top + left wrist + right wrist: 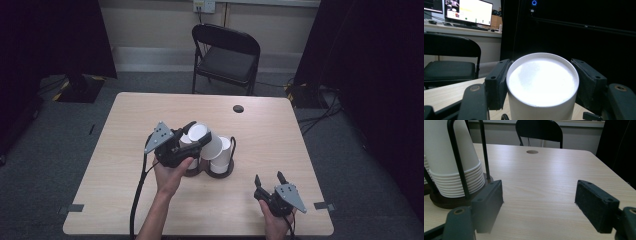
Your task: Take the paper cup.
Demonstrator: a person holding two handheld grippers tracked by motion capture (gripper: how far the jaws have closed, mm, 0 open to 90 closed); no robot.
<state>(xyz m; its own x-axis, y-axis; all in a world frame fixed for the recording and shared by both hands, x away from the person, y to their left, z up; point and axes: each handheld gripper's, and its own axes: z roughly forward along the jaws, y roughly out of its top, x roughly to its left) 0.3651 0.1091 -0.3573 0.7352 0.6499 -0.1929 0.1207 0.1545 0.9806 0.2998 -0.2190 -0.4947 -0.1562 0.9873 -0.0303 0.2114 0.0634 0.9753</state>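
At frame centre on the light wooden table [150, 115], a black wire cup rack [220, 170] holds stacked white paper cups [221, 152], the black folding chair [227, 55] behind at upper centre.

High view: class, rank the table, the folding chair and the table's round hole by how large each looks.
1. Table, largest by far.
2. Chair; it stands farther from the camera, so its real size may be understated.
3. Hole, smallest.

Cup rack [220, 167] blocks centre; table [280, 135] right side free.
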